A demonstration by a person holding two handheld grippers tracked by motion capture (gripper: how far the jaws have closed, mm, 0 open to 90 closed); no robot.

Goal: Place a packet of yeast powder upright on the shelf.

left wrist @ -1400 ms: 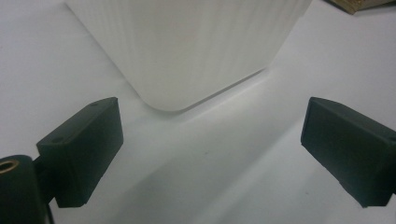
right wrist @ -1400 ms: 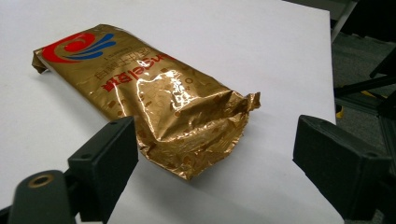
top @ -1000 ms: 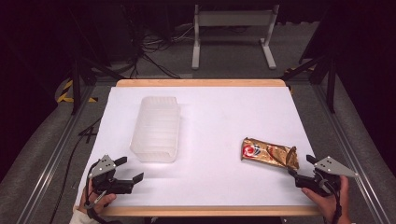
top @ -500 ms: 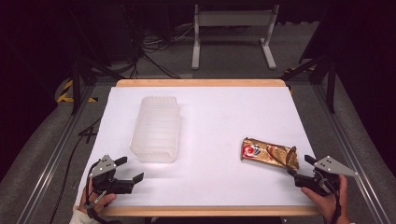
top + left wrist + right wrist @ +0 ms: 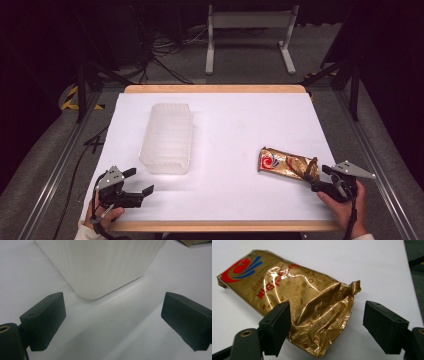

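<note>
Fingers on both grippers stand wide apart, nothing clamped yet, and it looks like the pick is about to begin. Nearest the person, the right gripper [image 5: 324, 179] sits low at the near right of the worktop [image 5: 235, 125], and its fingers [image 5: 277, 325] straddle the crumpled tail of the gold foil packet [image 5: 294, 302] — one pad touching or just beside the wrinkled foil, the other well clear on the far side, so the spread seems chosen to take in the puffed-up end. The packet lies flat, shiny gold with a red and blue swirl logo and red lettering, smooth at the far end ahead of the fingers and badly creased at the end between them. Over on the other hand, the left gripper [image 5: 139, 184] waits equally spread, its fingers [image 5: 45, 320] aimed at the rounded near corner of the ribbed, translucent white container [image 5: 105, 265], which sits just ahead of them without contact, probably the place the packet is headed. Beyond both, bare white worktop runs to the wooden far edge.
</note>
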